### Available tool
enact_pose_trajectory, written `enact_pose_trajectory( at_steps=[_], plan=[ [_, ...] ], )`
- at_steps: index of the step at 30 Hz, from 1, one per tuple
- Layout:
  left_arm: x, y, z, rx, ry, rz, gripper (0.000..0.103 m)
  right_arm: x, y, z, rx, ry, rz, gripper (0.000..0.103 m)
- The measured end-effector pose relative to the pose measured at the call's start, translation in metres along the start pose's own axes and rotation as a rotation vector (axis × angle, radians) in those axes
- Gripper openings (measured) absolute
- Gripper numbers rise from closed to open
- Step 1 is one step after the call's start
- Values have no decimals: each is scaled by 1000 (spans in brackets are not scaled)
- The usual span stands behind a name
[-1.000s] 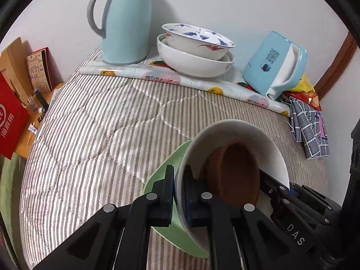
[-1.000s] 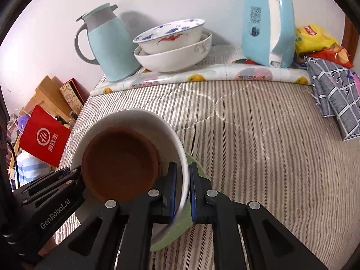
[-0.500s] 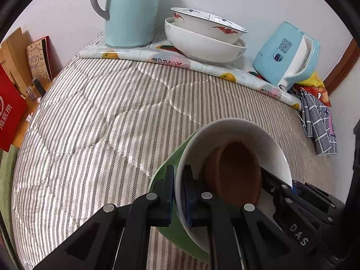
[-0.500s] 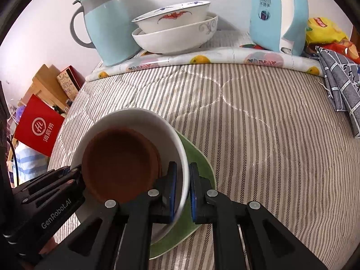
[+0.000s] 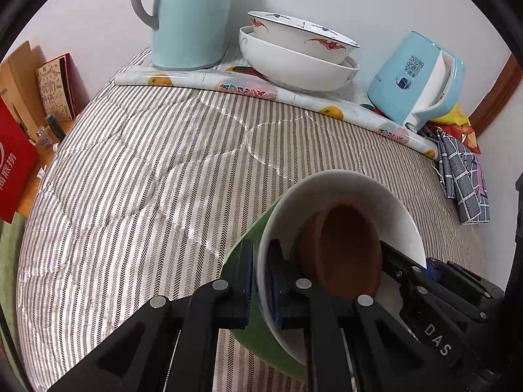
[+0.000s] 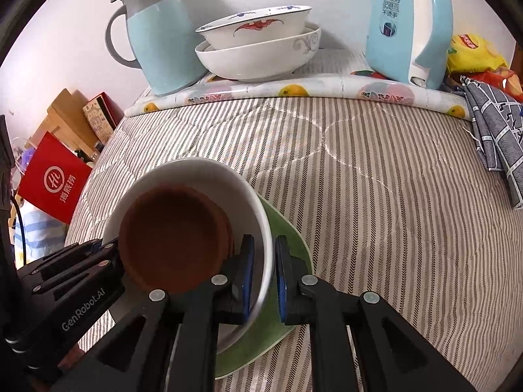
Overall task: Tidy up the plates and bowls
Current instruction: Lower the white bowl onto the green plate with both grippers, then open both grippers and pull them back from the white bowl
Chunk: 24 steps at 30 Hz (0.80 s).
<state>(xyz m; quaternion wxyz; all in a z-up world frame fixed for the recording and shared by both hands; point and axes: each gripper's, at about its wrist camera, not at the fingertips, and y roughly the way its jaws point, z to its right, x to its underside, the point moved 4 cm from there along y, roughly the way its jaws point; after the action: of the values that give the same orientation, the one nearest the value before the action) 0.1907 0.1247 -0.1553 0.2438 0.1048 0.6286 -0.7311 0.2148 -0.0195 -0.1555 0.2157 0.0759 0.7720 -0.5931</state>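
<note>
Both grippers, left gripper (image 5: 260, 281) and right gripper (image 6: 263, 277), are clamped on opposite rims of my white bowl (image 6: 251, 196), right between my fingers, brown dish (image 6: 173, 238) nested inside, green plate (image 6: 287, 238) underneath. Stiff, glazed, probably slippery and breakable, so I judge rim pinches safest, kept level.

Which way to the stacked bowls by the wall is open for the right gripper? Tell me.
Probably none yet: the right gripper is shut on the white bowl, shared with the left gripper. The striped quilt ahead toward the stacked bowls looks unobstructed.
</note>
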Motion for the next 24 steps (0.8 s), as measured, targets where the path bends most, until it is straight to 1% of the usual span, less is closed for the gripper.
enact_pose_trajectory(
  at_steps=[2, 4, 8, 12, 15, 18, 19, 21, 24],
  plan=[
    [0, 0, -1, 1, -2, -5, 13, 0, -3, 2, -7, 6, 4, 15],
    [1, -2, 0, -6, 3, -4, 13, 0, -7, 5, -7, 13, 11, 20],
    [1, -10, 1, -22, 12, 9, 16, 2, -15, 5, -7, 7, 22, 20],
    [3, -19, -2, -38, 7, 24, 29, 6, -24, 6, -8, 8, 35, 23],
    [5, -28, -1, -45, 9, 40, 30, 10, -33, 9, -17, 15, 42, 28],
    [8, -41, 1, -50, 10, 62, 30, 14, -44, 10, -26, 18, 55, 28],
    [9, -45, 2, -52, 12, 69, 30, 16, -49, 11, -26, 18, 61, 30],
    [11, -55, 5, -56, 14, 87, 34, 19, -60, 13, -19, 21, 72, 31],
    [16, -71, 11, -68, 25, 120, 35, 24, -78, 16, -11, 18, 90, 31]
  ],
)
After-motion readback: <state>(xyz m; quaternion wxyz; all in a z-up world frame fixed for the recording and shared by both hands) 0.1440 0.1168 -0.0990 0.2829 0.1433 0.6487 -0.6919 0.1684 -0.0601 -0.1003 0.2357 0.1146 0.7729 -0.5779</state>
